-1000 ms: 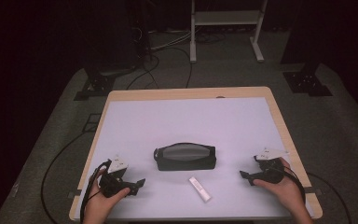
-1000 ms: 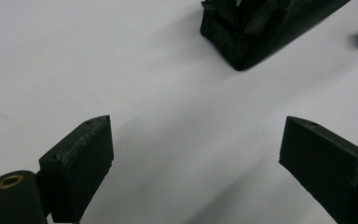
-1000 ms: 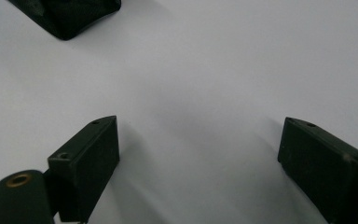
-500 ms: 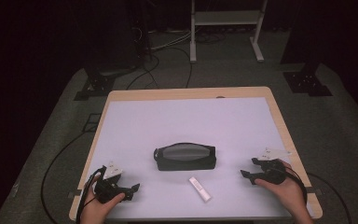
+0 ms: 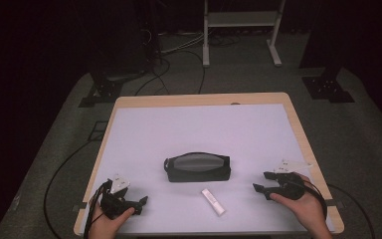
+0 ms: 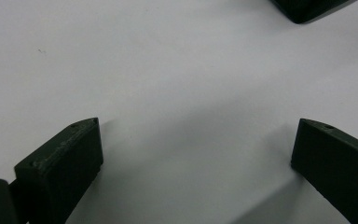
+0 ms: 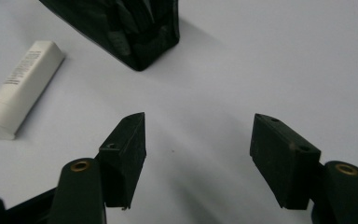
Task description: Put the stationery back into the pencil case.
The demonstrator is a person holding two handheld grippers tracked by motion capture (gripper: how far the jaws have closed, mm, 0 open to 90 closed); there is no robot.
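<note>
Black zip pouch (image 5: 197,167) lies flat near the middle of the white table (image 5: 204,129), long side running left to right. Just near-right of it, apart from it, a small white tube (image 5: 213,201) lies at a slant.

Left gripper (image 5: 138,203) sits low at the near-left corner, held in a hand (image 5: 104,224), well apart from the pouch. In the left gripper view its jaws stand wide apart over bare table, nothing between them — a dark corner of the pouch (image 6: 310,8) shows at the far edge.

Right gripper (image 5: 261,181) rests at the near-right side, in the right hand (image 5: 303,206), pointing left toward the pouch. In the right gripper view its jaws are spread wide and hold nothing; the pouch's end (image 7: 121,28) lies beyond them, with the tube (image 7: 21,88) to the left.
</note>
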